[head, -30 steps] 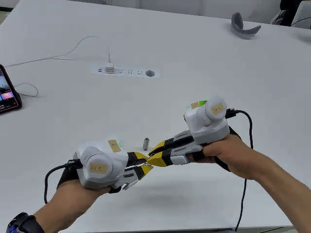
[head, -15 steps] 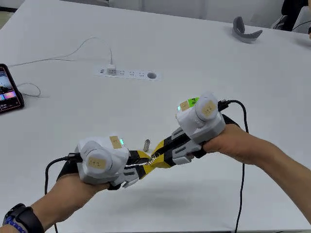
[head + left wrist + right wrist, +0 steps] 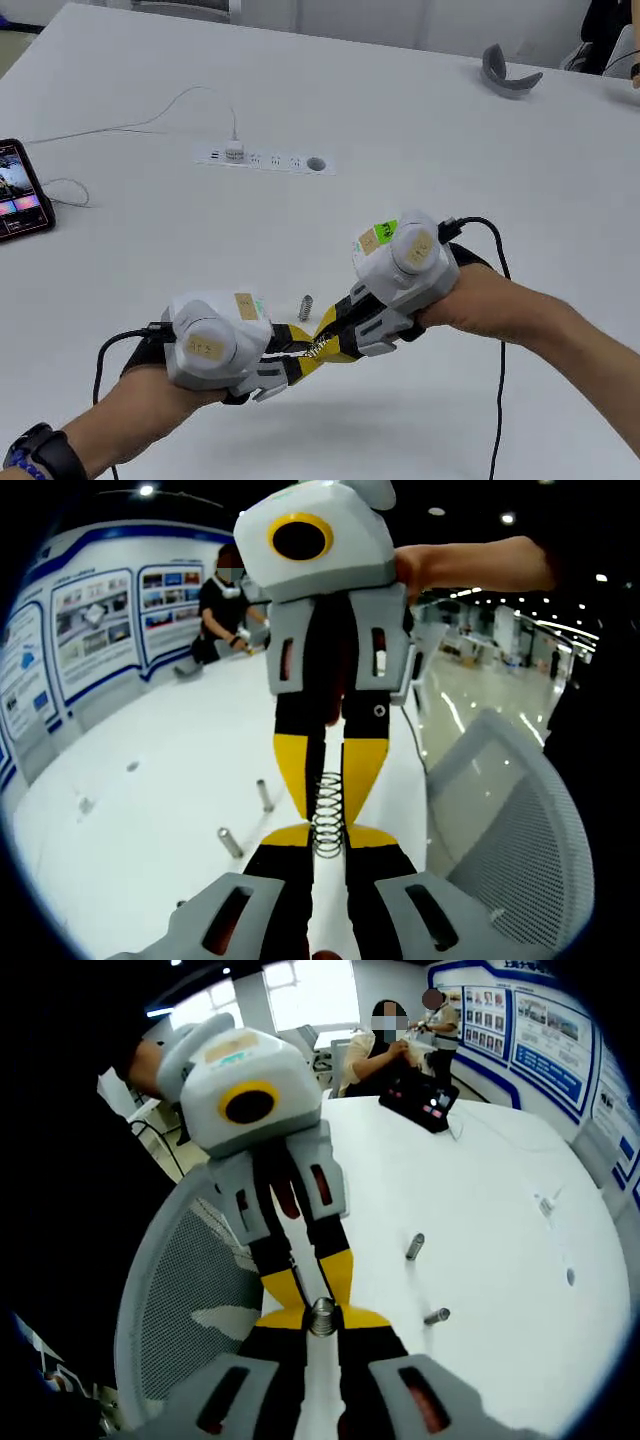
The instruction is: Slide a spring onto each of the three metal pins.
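White table [image 3: 420,110], right hand-held gripper [image 3: 325,343] pinching spring [image 3: 328,815], metal pins [image 3: 415,1247] beside

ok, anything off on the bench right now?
One pin appears to lie on its side on the table, near an upright pin. The spring sits between the tips of the left gripper and right gripper; nothing else stands out.

We see the white counter [image 3: 400,120] brightly, evenly lit from overhead, with only faint soft shadows. In both gripper views we find strong fisheye bending toward the edges, and ceiling lights [image 3: 508,518] glare as small spots.
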